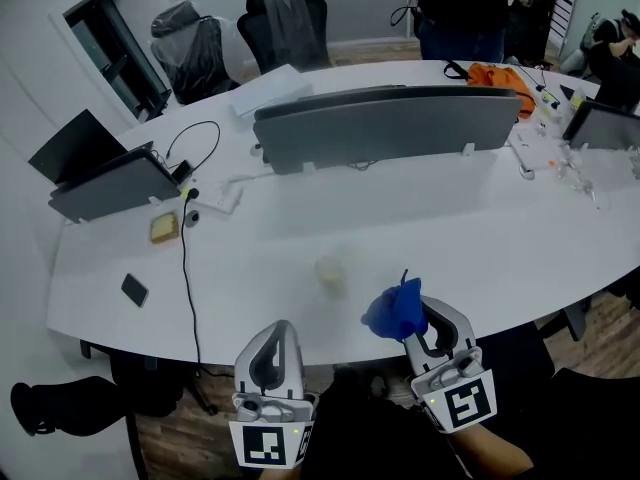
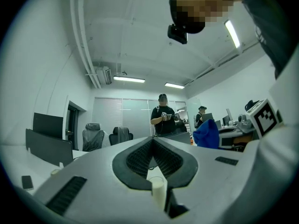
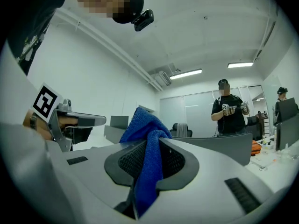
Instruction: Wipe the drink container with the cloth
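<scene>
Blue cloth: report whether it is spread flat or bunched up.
Bunched up. The blue cloth is pinched in the right gripper, folds crumpled above its jaws and hanging below.

Bare white table (image 1: 480,258) lies open around the cup (image 1: 330,273); black cable (image 1: 186,278) runs at left, grey divider (image 1: 385,126) walls off the far side.

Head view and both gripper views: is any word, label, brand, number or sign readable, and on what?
No readable text anywhere.
Cubes on left gripper and right gripper: square black-and-white marker patterns, no letters.
On the blue cloth: no label visible.
</scene>
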The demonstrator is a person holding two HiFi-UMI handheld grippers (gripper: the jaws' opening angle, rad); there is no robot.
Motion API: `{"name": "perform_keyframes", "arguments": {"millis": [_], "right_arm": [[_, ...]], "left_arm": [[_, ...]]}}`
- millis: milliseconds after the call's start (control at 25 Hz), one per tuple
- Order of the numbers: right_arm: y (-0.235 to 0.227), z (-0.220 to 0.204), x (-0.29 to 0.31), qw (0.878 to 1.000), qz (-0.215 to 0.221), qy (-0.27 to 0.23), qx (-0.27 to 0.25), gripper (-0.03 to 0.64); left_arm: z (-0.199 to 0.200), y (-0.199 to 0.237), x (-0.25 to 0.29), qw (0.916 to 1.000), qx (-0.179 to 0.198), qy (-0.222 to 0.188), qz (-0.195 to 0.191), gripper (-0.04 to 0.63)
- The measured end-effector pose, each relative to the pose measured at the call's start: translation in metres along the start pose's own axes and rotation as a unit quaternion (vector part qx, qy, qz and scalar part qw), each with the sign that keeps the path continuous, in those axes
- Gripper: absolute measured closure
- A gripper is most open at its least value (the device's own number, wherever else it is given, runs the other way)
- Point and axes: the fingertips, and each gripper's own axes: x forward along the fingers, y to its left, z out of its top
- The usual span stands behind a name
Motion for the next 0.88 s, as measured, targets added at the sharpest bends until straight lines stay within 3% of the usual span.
{"name": "perform_keyframes", "arguments": {"millis": [320, 520, 720, 800, 880], "right_arm": [[-0.016, -0.009, 0.033, 1.000, -0.021, 0.017, 0.001, 0.560], [-0.027, -0.013, 0.057, 0.999, -0.041, 0.033, 0.009, 0.560], [-0.030, -0.014, 0.078, 0.998, -0.056, 0.036, 0.008, 0.560], [-0.030, -0.018, 0.083, 0.997, -0.062, 0.045, 0.008, 0.560], [-0.029, -0.021, 0.087, 0.996, -0.070, 0.052, 0.005, 0.560]], "left_arm": [[-0.009, 0.017, 0.044, 0.9996, -0.007, -0.003, -0.028, 0.592], [-0.010, 0.026, 0.070, 0.9985, 0.013, -0.005, -0.054, 0.591], [-0.019, 0.030, 0.089, 0.9943, 0.018, 0.007, -0.104, 0.580], [-0.028, 0.024, 0.095, 0.9901, 0.011, 0.017, -0.139, 0.390], [-0.041, 0.018, 0.100, 0.9848, 0.007, 0.032, -0.171, 0.350]]}}
